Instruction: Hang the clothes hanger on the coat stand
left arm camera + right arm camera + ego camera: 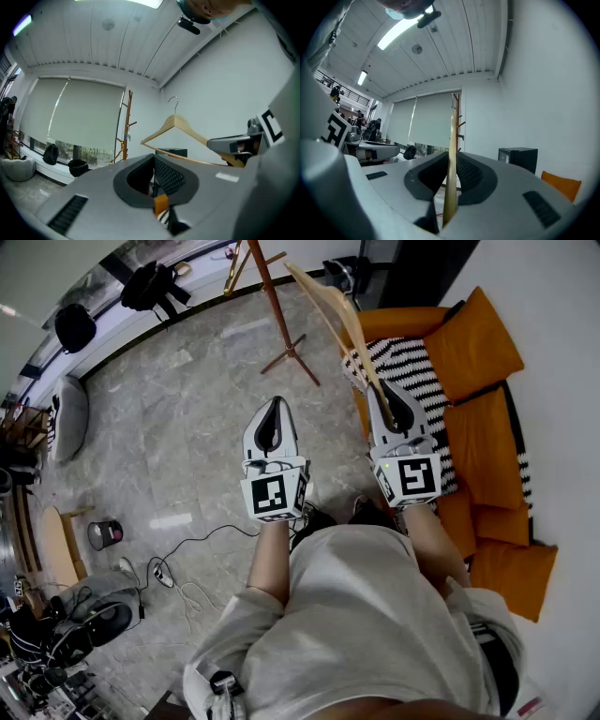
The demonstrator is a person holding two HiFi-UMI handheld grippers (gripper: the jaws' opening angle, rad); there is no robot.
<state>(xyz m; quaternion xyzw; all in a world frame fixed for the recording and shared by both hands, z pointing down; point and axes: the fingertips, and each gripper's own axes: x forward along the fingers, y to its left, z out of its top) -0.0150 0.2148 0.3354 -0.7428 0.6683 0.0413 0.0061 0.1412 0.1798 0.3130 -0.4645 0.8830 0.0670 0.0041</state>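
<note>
In a room with a grey stone floor (187, 427), a white wall (562, 352) and an orange sofa (483, 343), the right gripper (389, 392) pinches the wooden hanger (347, 320) up in the air near the brown coat stand (272, 301), while the left gripper (273, 404) is closed on nothing.

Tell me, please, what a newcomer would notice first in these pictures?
The pale wooden clothes hanger, clamped at one end in the right gripper, points toward the slim reddish-brown wooden coat stand at the head view's top. Bright orange cushions line the right edge; the left gripper is shut and empty.
</note>
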